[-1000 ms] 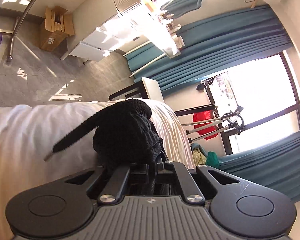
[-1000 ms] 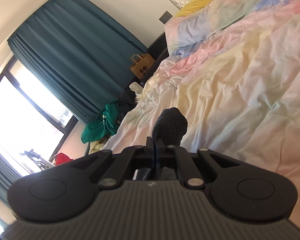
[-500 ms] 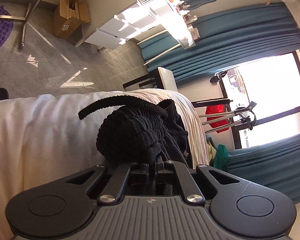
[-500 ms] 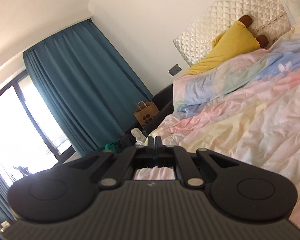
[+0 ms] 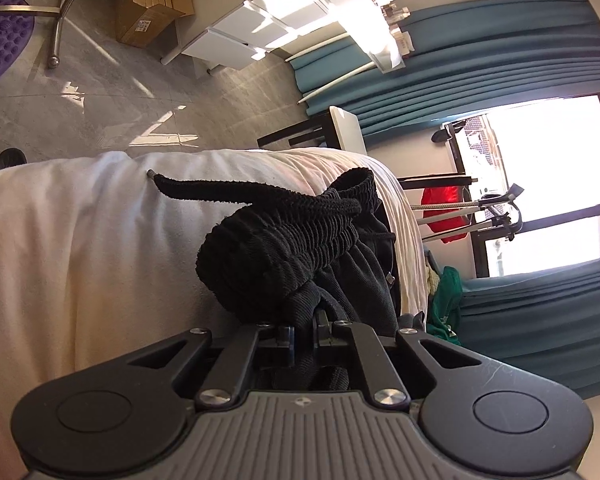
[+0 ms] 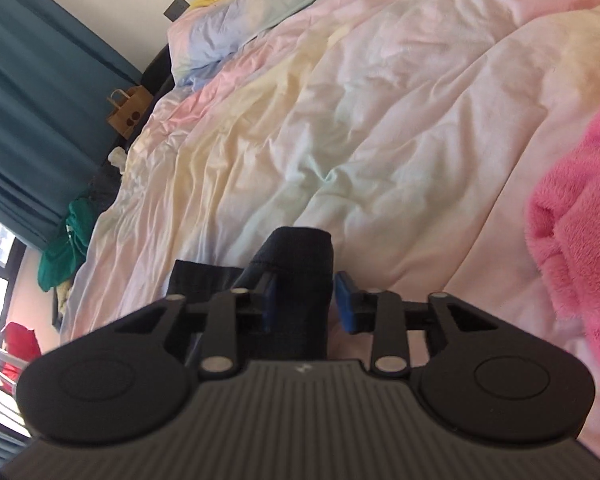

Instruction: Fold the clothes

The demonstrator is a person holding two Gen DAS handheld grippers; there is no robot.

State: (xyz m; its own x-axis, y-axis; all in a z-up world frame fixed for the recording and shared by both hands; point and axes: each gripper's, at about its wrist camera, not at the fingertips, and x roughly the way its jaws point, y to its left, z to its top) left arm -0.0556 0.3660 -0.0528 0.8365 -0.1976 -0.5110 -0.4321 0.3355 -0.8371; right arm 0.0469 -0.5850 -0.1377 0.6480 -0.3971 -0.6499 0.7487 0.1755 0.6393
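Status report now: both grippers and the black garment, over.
Left gripper shut on black garment. Right gripper open, jaws astride its dark end. Pink fleece lies nearby, not blocking.

Grey tile floor (image 5: 100, 92), teal curtains (image 5: 480, 40), bright window (image 5: 548, 168), white drawer unit (image 5: 268, 20), pastel duvet (image 6: 360, 120)

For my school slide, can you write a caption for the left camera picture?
Left gripper shut on bunched black pants above a white bed cover.
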